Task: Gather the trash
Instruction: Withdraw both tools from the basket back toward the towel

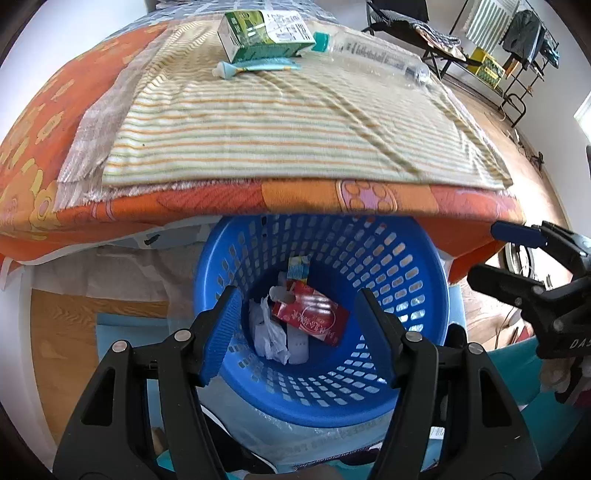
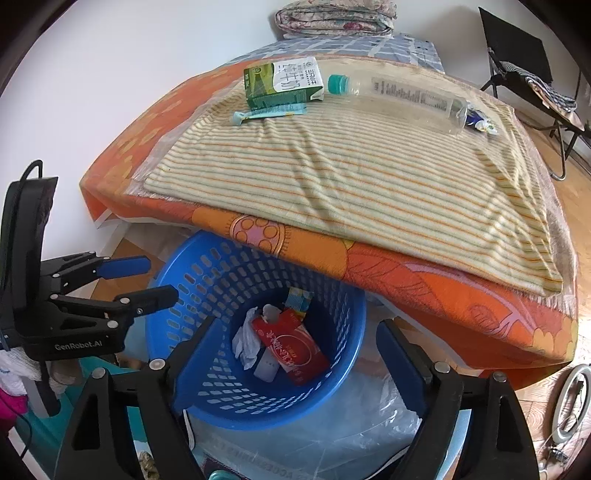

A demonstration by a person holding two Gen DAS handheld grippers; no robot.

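Both grippers, left [image 1: 299,332] and right [image 2: 295,354], gape empty over blue perforated plastic basket [image 1: 417,295] holding red packet [image 1: 310,317], crumpled paper [image 1: 269,332]; green milk carton [image 1: 264,31], clear plastic bottle [image 1: 373,55], teal tube [image 1: 255,68] remain on striped blanket [image 1: 280,136].

Your right gripper [image 2: 295,347] sits above the blue basket [image 2: 192,295], jaws spread wide with nothing between them; the basket stands on the floor, partly tucked under the orange bed edge [image 2: 424,284]; inside it you've got a red carton [image 2: 291,347], crumpled white paper [image 2: 245,341] and a small striped wrapper [image 2: 297,299]; your left gripper [image 2: 155,278] hangs at the basket's left rim, fingers apart, empty; on the striped towel [image 2: 332,177] at the far end lie a green milk carton [image 2: 282,85], a teal tube [image 2: 269,112] touching its front, and a clear bottle [image 2: 399,99] with teal cap beside the carton; a small blue-white item [image 2: 478,120] lies at the bottle's base, can't identify it.
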